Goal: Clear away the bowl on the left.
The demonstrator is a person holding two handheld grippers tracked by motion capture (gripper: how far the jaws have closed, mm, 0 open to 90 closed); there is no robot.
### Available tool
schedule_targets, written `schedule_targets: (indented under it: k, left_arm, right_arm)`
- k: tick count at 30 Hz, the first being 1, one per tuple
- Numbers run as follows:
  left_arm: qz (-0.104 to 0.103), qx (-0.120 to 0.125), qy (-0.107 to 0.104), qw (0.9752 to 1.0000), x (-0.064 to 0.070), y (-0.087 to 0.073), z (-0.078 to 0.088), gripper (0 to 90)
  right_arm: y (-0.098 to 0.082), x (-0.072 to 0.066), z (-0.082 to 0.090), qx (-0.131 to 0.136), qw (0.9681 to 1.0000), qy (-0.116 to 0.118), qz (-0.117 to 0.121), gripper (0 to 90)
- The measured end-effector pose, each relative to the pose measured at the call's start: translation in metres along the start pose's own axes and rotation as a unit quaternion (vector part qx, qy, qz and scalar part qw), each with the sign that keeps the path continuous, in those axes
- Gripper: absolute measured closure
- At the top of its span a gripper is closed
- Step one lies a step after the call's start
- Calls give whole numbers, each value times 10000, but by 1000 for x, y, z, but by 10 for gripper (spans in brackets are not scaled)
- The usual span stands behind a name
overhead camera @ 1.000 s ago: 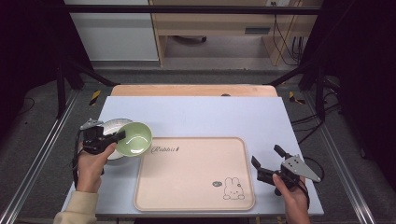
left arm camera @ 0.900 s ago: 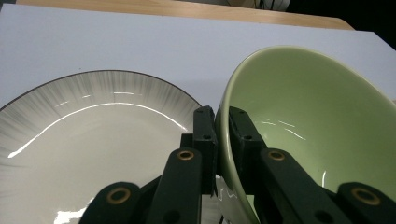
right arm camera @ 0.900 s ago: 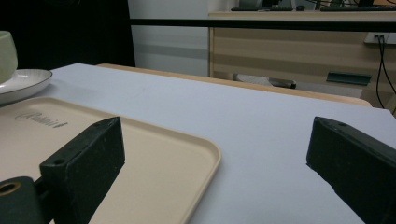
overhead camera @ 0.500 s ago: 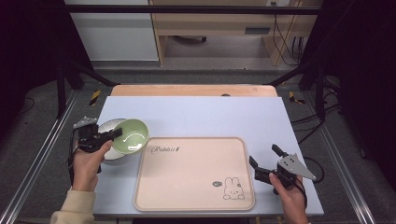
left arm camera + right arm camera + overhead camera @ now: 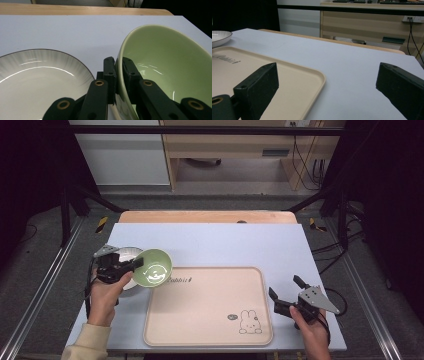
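Note:
A light green bowl (image 5: 154, 267) hangs tilted above the table at the left, its rim pinched between the jaws of my left gripper (image 5: 134, 264). The left gripper view has both black jaws closed on the bowl (image 5: 162, 67) wall, one inside and one outside. Under and left of it lies a white plate (image 5: 126, 256) with a dark rim, seen close as the plate (image 5: 37, 80). My right gripper (image 5: 286, 291) rests open near the table's front right, beside the beige tray (image 5: 210, 330). Nothing lies between its jaws.
The beige tray (image 5: 294, 82) carries a rabbit print (image 5: 250, 322) and small lettering and takes up the middle front of the white table (image 5: 225, 245). A wooden strip runs along the far edge. Dark frame posts flank the table.
The left gripper has carried the green bowl a little to the right, toward the tray's left edge, after first drifting slightly left. The right gripper has stayed put.

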State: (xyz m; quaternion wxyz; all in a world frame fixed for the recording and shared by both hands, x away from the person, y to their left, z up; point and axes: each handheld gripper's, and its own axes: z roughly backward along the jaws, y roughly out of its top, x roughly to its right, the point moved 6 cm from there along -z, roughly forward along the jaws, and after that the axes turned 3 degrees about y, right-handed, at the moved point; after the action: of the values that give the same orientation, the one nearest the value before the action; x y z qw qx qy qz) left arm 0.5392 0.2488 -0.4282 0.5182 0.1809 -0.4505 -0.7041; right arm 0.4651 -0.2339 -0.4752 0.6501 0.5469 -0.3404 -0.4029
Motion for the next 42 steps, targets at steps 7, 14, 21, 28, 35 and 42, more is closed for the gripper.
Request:
schedule_targets:
  k: [7,14,21,28,35,42]
  left_arm:
    - [-167,-103,-206,9996,17,-2,-12,826]
    - [-367,-218,-235,9988,34,-7,-22,827]
    - [-425,-320,-356,9979,46,-14,-29,826]
    - [-556,-433,-508,9962,60,-19,-34,825]
    - [-594,-525,-657,9947,72,-24,-39,825]
    - [-572,-611,-829,9930,81,-29,-44,825]
  right_arm:
    - [-1,4,6,8,10000,-68,-10,45]
    - [-1,3,7,25,10000,-32,-15,42]
    - [-1,2,6,3,10000,-7,14,42]
    - [-1,2,5,6,10000,0,8,42]
    - [-1,1,5,-8,10000,12,7,41]
    - [0,2,6,-3,10000,1,2,40]
